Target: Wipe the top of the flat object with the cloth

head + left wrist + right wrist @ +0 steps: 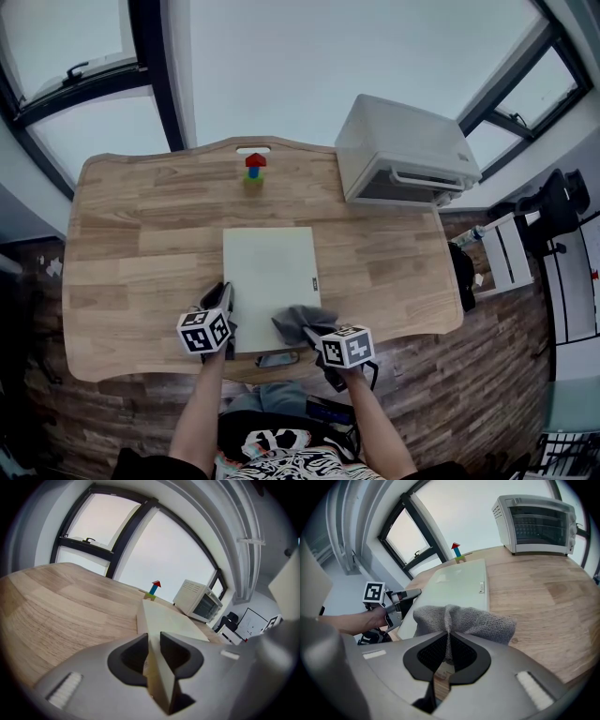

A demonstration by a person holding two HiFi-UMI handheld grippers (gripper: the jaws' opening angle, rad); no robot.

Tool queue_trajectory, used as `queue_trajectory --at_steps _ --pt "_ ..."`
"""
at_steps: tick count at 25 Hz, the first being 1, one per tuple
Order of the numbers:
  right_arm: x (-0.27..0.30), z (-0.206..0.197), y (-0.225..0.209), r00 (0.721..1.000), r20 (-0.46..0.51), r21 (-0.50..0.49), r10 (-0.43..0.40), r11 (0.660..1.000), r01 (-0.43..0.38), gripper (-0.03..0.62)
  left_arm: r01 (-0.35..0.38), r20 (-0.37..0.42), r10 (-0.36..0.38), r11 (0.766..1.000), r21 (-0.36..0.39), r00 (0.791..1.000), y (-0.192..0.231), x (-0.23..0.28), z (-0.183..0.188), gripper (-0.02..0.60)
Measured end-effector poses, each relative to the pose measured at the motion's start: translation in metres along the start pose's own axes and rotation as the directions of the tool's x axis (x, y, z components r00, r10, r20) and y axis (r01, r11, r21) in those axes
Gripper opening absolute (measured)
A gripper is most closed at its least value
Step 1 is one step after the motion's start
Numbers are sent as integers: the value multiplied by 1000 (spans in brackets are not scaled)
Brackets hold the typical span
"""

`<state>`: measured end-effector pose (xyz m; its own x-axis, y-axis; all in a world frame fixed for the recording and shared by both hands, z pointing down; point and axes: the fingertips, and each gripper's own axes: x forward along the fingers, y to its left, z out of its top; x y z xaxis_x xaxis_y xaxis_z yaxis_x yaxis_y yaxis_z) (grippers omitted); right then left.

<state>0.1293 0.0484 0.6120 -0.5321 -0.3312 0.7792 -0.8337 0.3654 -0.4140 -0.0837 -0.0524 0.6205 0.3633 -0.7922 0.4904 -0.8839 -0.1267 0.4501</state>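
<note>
Tabletop scene seen from above: a pale flat board (270,272) lies on a wooden table (131,234), in the middle and close to the near edge, right in front of you. Your left gripper (153,641) has its jaws narrowed onto the board's near left edge, pinching it through its thickness. Your right gripper (449,641) is clamped on a bunched grey cloth (464,618), which pokes out ahead of the jaws over the board's near right corner. Whether the cloth is already pressing on the surface is hard to tell.

The step in hand looks like starting the wipe. Keep your left grip firm so the board cannot slide or twist. Bring the cloth down until its soft bulge, not the jaw tips, meets the top. Sweep in overlapping strokes from the near end to the far end, working across toward your left gripper without knocking it.

The board lies flat, top face up. Its long axis runs away from you, toward a small stack of coloured blocks (254,171) at the table's far edge. A small tab marks its right edge. A white toaster oven (403,150) stands well apart, far right.
</note>
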Motion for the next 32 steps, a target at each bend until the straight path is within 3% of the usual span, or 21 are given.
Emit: queue_trajectory --at_steps 15,32 --pt "13 25 -5 999 -18 -36 -27 999 26 9 -1 1 1 1000 -1 1000 -1 0 0 141" --pt "28 52 -10 1000 -12 -12 -21 1000 21 9 -5 -7 5 1000 22 1000 -1 0 -1 140"
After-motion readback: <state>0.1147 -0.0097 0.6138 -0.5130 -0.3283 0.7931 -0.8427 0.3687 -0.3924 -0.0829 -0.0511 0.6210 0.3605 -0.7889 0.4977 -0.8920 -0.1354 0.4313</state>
